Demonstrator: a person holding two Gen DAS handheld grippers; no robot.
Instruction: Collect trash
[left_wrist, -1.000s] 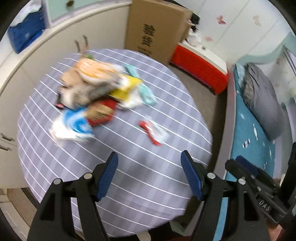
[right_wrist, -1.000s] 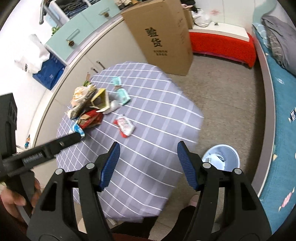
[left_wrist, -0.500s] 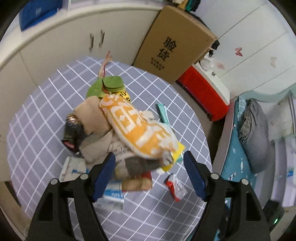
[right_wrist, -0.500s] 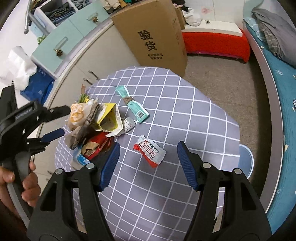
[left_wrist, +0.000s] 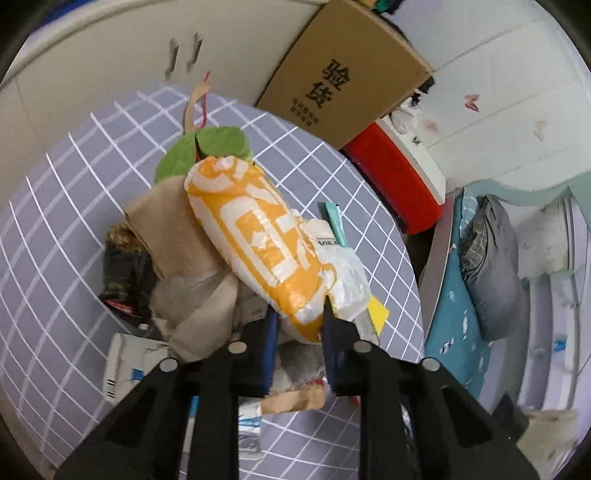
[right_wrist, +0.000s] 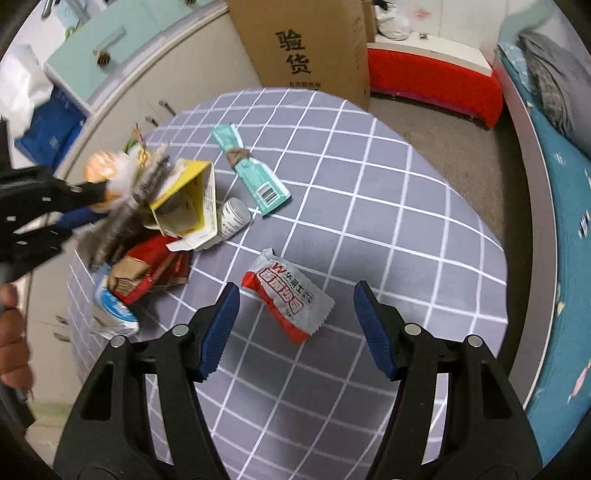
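Note:
A heap of trash lies on the round grey checked table (left_wrist: 74, 206). My left gripper (left_wrist: 299, 321) is shut on the near end of an orange and white plastic bag (left_wrist: 258, 236) on top of the heap; it also shows in the right wrist view (right_wrist: 85, 206). My right gripper (right_wrist: 295, 310) is open just above a red and silver snack wrapper (right_wrist: 288, 291), which lies between its fingers. Nearby lie a teal wrapper (right_wrist: 255, 177), a yellow carton (right_wrist: 188, 199) and a small white bottle (right_wrist: 234, 218).
A tall cardboard box (right_wrist: 303, 44) stands behind the table beside a red bench (right_wrist: 436, 81). Cream cabinets (left_wrist: 110, 55) run along the far left. A bed with a teal cover (right_wrist: 554, 221) is on the right.
My left gripper has dropped onto the heap and closed on the orange bag. My right gripper has moved down and closer over the red snack wrapper, still open.

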